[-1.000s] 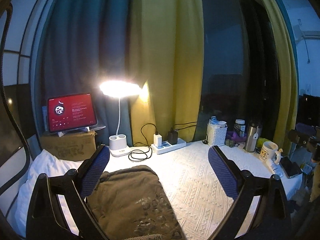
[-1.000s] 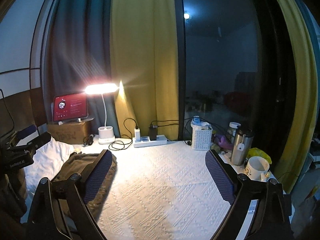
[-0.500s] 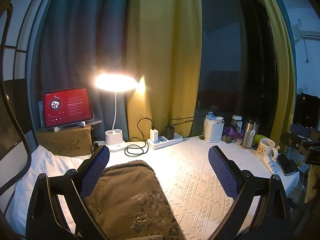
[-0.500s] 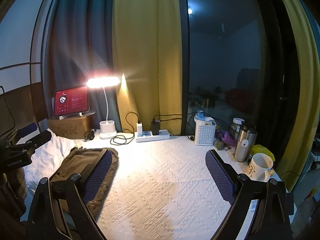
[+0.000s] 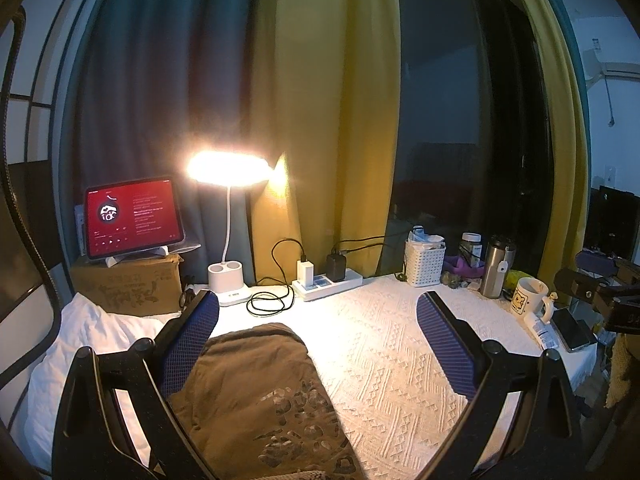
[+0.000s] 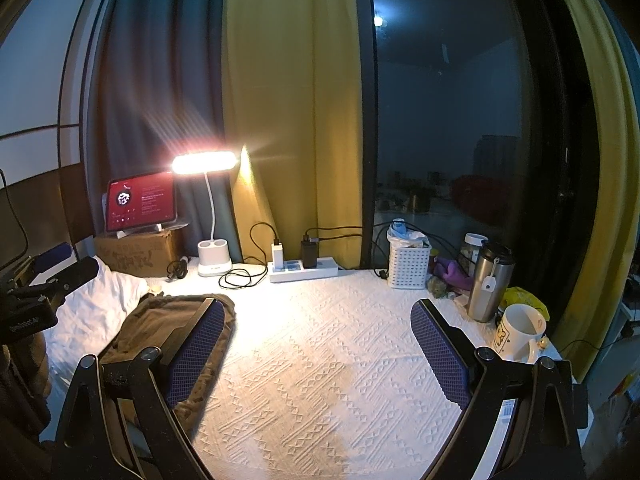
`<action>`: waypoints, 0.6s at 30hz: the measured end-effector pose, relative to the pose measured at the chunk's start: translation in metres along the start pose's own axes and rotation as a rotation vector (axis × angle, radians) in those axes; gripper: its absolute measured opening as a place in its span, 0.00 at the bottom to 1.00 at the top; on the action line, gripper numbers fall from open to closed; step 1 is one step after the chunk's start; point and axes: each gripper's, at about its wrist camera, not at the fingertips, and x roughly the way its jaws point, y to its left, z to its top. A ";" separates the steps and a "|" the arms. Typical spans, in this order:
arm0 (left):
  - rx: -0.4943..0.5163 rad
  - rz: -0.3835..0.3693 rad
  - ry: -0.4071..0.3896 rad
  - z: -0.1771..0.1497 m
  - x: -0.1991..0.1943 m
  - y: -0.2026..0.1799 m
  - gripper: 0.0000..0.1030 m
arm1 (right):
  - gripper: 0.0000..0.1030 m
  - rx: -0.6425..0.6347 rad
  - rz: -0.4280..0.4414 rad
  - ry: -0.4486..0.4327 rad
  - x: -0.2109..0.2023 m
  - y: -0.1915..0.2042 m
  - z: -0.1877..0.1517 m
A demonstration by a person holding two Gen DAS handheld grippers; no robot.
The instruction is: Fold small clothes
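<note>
1. One piece of clothing here: a brown garment (image 5: 256, 396) with a faded print, lying flat on the white textured cloth (image 5: 384, 360). It sits right below the left gripper (image 5: 318, 344), mostly under its left finger, running back toward the camera.
2. Left gripper is spread wide with nothing between the pads, hovering above the garment.
3. Right gripper (image 6: 316, 348) is also wide apart and empty. From its view the garment (image 6: 160, 332) is off to its left, partly behind the left finger; plain cloth lies between the fingers.
4. Further ahead of both: one lit desk lamp (image 5: 228, 168), one white power strip (image 5: 328, 280) with two chargers plugged in, and one tablet (image 5: 134, 218) with a red screen on one cardboard box (image 5: 128, 284).
5. Ahead-right: one white basket (image 6: 409, 264), one steel tumbler (image 6: 488, 280), one mug (image 6: 518, 332).
6. One white pillow (image 5: 84, 340) to the left.
</note>
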 end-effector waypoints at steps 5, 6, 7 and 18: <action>-0.001 -0.002 0.006 -0.001 -0.001 0.000 0.96 | 0.92 0.003 0.002 0.002 -0.001 0.000 -0.001; 0.000 -0.003 0.005 -0.001 -0.001 0.000 0.96 | 0.92 0.004 0.001 0.002 -0.001 0.001 -0.001; 0.000 -0.003 0.005 -0.001 -0.001 0.000 0.96 | 0.92 0.004 0.001 0.001 -0.001 0.001 -0.001; 0.002 -0.007 0.005 -0.001 -0.002 -0.001 0.96 | 0.92 0.006 -0.001 0.006 -0.001 0.002 -0.002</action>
